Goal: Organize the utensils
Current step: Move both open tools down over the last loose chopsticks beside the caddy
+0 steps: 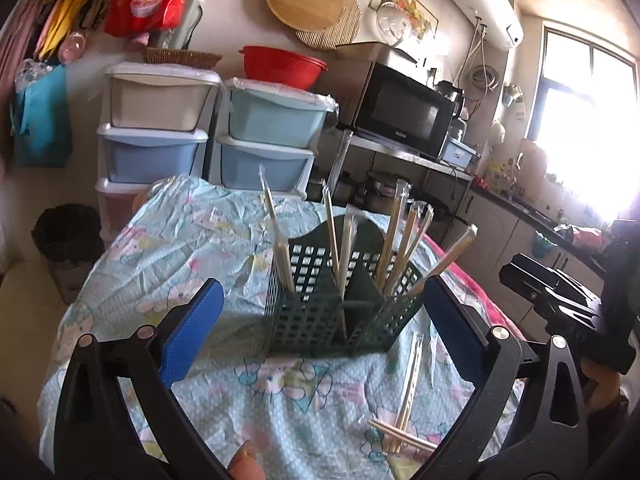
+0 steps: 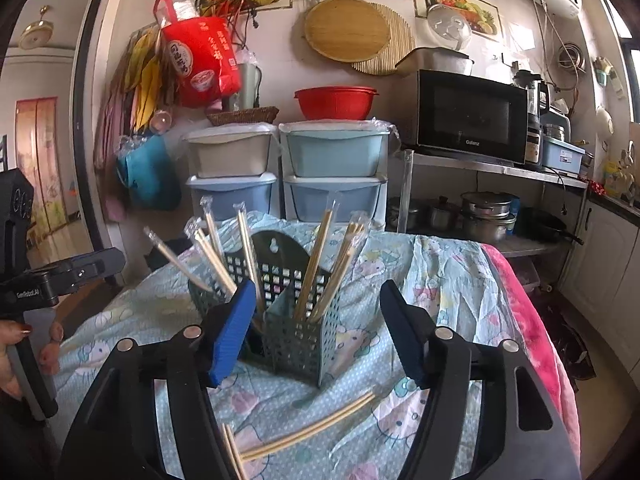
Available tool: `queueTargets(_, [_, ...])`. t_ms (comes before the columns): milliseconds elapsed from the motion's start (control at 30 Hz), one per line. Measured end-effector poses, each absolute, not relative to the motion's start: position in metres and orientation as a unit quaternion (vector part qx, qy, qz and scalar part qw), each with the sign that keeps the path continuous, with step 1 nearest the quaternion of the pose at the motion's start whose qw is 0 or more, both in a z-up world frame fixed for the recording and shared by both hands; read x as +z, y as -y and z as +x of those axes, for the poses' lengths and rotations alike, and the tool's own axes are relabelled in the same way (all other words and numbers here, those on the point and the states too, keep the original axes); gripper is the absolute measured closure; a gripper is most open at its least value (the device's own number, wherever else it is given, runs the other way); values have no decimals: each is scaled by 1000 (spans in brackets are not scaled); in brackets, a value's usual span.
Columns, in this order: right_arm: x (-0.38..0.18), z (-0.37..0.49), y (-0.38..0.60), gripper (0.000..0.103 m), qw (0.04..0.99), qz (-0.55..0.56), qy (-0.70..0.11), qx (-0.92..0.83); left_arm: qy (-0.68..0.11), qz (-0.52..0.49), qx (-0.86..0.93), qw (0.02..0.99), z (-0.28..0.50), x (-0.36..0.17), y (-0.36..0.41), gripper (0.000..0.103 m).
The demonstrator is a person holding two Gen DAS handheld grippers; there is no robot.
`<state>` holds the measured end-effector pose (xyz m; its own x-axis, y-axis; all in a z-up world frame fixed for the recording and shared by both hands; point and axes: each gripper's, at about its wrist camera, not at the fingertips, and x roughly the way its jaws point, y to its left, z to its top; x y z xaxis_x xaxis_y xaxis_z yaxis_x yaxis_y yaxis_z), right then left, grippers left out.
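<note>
A dark green perforated utensil holder (image 1: 320, 320) (image 2: 296, 340) stands on the cloth-covered table, with several wrapped chopstick pairs (image 1: 394, 236) (image 2: 316, 260) upright in its compartments. Two wrapped chopstick pairs lie loose on the cloth in front of it (image 1: 408, 396) (image 2: 308, 430). My left gripper (image 1: 324, 332) is open and empty, its blue pads on either side of the holder, a little short of it. My right gripper (image 2: 320, 332) is open and empty, just in front of the holder. The right gripper's body shows at the right of the left wrist view (image 1: 560, 292).
The table carries a light blue patterned cloth (image 1: 168, 280) (image 2: 440, 280) over a pink blanket (image 2: 532, 340). Behind it stand stacked plastic drawers (image 2: 336, 172), a microwave on a metal shelf (image 2: 468, 116) and pots (image 2: 484, 216). A dark bin (image 1: 66, 236) sits on the floor at left.
</note>
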<state>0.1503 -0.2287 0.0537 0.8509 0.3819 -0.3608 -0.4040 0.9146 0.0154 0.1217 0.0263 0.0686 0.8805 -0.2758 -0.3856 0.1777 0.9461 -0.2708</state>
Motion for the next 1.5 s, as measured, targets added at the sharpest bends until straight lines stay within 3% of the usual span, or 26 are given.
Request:
queueTargets(1200, [-18, 157, 233, 40, 928, -36, -312, 202, -370, -133, -154, 907, 113, -29, 9, 11])
queueTargets(1267, [-22, 161, 235, 40, 924, -33, -323, 200, -387, -138, -165, 897, 117, -37, 13, 16])
queueTargets(1333, [-26, 164, 237, 40, 921, -30, -334, 199, -400, -147, -174, 888, 118, -43, 16, 29])
queueTargets(1433, [-32, 171, 241, 40, 916, -23, -348, 199, -418, -169, -201, 870, 122, -51, 21, 40])
queueTargets(1500, [-35, 177, 243, 44, 912, -17, -358, 199, -425, -185, -223, 858, 123, -55, 24, 42])
